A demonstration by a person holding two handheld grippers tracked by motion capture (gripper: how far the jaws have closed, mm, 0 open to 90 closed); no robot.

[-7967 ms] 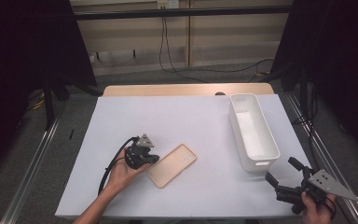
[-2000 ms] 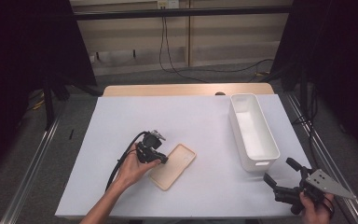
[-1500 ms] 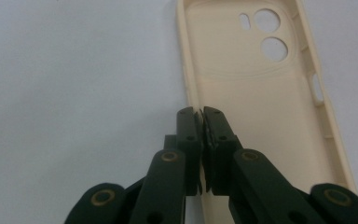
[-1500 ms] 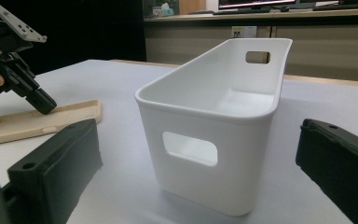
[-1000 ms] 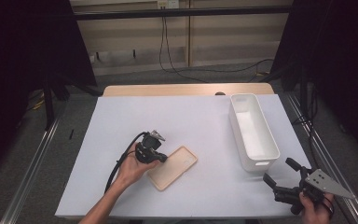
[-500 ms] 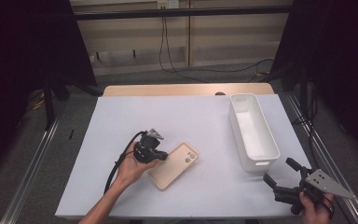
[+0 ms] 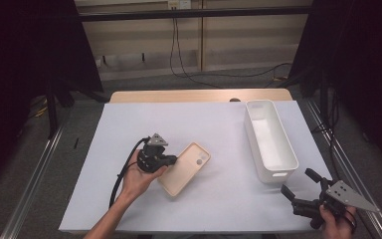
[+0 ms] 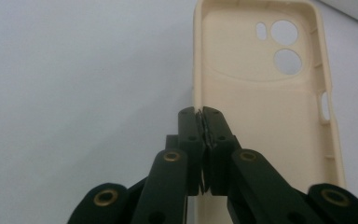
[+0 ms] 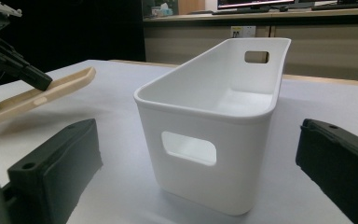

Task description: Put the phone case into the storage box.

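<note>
White sheet (image 7: 129,124) covers wooden table (image 7: 179,96).

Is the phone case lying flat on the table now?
No: in the right gripper view the phone case is tilted, one end raised off the table by the left gripper clamped on its rim.

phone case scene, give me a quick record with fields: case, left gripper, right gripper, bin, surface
case: cream soft plastic phone case, open side up, one end lifted off the sheet, camera holes at far end
left gripper: left gripper shut on the case's side wall
right gripper: right gripper open, holds nothing, near the bin's near end
bin: white rectangular plastic bin, upright, nothing visible inside, handle slots in the ends
surface: white sheet on the table
</note>
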